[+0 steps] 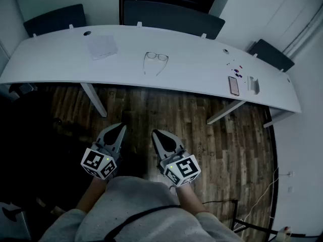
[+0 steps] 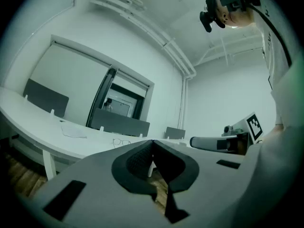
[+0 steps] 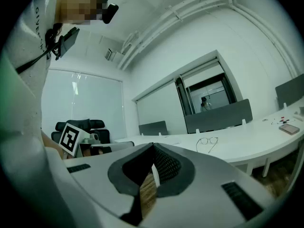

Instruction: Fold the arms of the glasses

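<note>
A pair of thin-framed glasses [image 1: 155, 60] lies on the long white table [image 1: 192, 74], arms unfolded and pointing toward me. It also shows small in the left gripper view as glasses [image 2: 121, 142] and in the right gripper view as glasses [image 3: 207, 141]. Both grippers hang well short of the table, over the wooden floor, close to my body. My left gripper [image 1: 120, 128] is shut and empty. My right gripper [image 1: 155, 133] is shut and empty too. They sit side by side, pointing toward the table.
A folded white paper [image 1: 102, 46] lies left of the glasses. At the table's right end are a phone [image 1: 233, 85], a small white object [image 1: 253, 84] and a few tiny bits. Dark chairs [image 1: 171, 17] stand behind the table. Table legs [image 1: 94, 99] stand on the wooden floor.
</note>
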